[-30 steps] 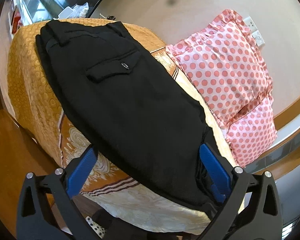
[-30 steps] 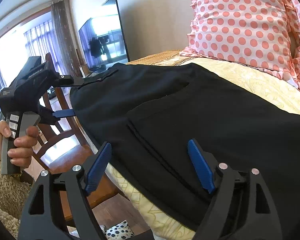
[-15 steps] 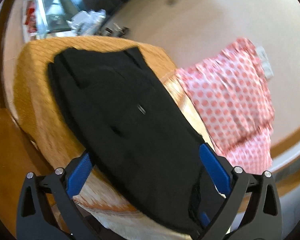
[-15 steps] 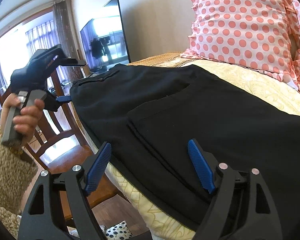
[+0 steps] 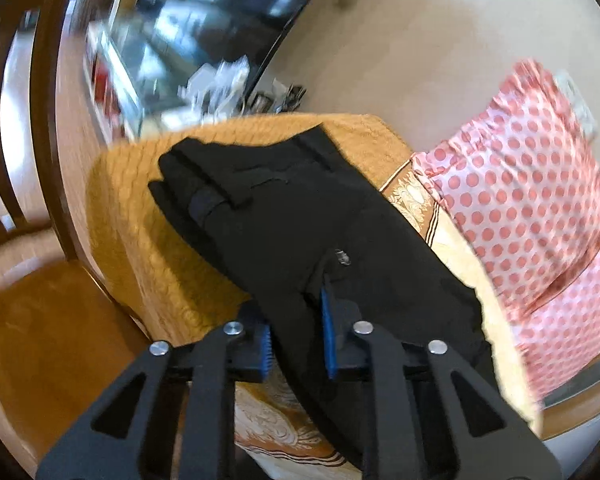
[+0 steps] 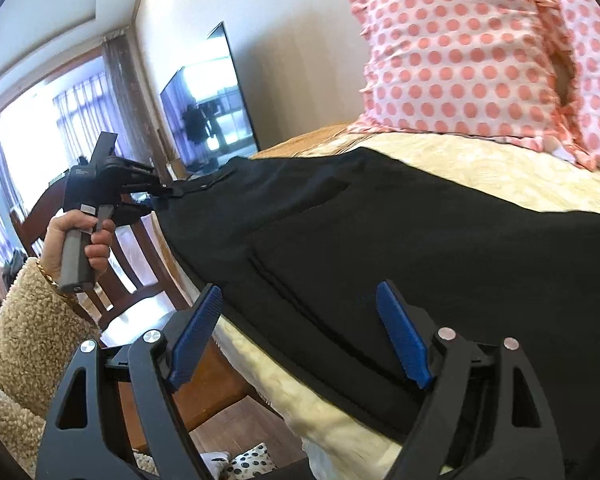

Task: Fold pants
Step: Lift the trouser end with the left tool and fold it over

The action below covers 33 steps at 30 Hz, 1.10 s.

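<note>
Black pants [image 5: 312,220] lie along the edge of a bed with a yellow and cream cover [image 5: 140,208]; they also fill the right wrist view [image 6: 400,232]. My left gripper [image 5: 296,340] is shut on a fold of the pants near the back pocket button. In the right wrist view the left gripper [image 6: 156,192] grips the pants at their far waistband end. My right gripper [image 6: 300,332] is open, its blue pads on either side of the pants' near edge, not closed on the cloth.
A pink polka-dot pillow [image 6: 472,52] leans at the head of the bed [image 5: 532,208]. A wooden chair [image 6: 136,256] stands beside the bed. A TV [image 6: 208,108] hangs on the wall. Wooden floor [image 5: 40,340] lies below the bed edge.
My left gripper has moved toward the waistband end and shut on the pants; it was open a second ago. The right gripper has stayed open in place.
</note>
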Each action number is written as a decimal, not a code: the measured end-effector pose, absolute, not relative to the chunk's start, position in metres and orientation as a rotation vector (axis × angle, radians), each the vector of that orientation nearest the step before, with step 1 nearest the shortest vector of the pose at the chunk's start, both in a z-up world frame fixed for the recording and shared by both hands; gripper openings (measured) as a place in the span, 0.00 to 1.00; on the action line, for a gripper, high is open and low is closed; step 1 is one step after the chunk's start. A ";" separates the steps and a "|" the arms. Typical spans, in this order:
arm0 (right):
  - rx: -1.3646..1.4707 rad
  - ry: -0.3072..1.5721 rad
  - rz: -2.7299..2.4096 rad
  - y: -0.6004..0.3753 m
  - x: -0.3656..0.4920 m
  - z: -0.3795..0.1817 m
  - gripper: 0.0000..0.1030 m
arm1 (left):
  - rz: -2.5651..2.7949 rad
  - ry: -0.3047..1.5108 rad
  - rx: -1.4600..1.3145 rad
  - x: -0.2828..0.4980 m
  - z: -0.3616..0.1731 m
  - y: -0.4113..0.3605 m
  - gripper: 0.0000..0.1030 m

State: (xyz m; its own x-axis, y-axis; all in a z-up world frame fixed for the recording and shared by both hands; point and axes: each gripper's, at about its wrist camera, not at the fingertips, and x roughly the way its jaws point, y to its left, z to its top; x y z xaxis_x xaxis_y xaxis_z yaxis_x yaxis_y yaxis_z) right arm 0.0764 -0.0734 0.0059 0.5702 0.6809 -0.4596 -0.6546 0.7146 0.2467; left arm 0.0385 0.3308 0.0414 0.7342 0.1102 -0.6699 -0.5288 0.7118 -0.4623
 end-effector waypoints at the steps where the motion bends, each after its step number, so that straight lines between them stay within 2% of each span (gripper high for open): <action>1: 0.063 0.552 0.780 -0.081 0.074 0.007 0.79 | 0.392 0.649 -0.638 0.041 0.052 0.320 0.16; 6: 0.115 0.476 0.699 -0.132 0.059 0.017 0.79 | 0.306 0.572 -0.349 0.063 0.117 0.233 0.14; 11: 0.210 0.400 0.489 -0.208 0.045 0.024 0.81 | 0.055 0.519 -0.054 0.083 0.145 0.097 0.14; 14: 0.284 0.391 0.365 -0.249 0.041 0.022 0.81 | -0.197 0.519 0.121 0.068 0.127 0.004 0.13; 18: 0.351 0.399 0.256 -0.289 0.037 0.016 0.81 | -0.508 0.649 0.346 0.029 0.058 -0.088 0.13; 21: 0.390 0.404 0.214 -0.306 0.038 0.010 0.81 | -0.557 0.725 0.383 0.019 0.022 -0.101 0.13; 29: 0.472 0.398 0.195 -0.320 0.039 0.008 0.82 | -0.546 0.676 0.254 0.012 0.058 -0.075 0.11; 33: 0.474 0.396 0.201 -0.319 0.040 0.009 0.82 | -0.578 0.712 0.316 -0.002 0.040 -0.086 0.11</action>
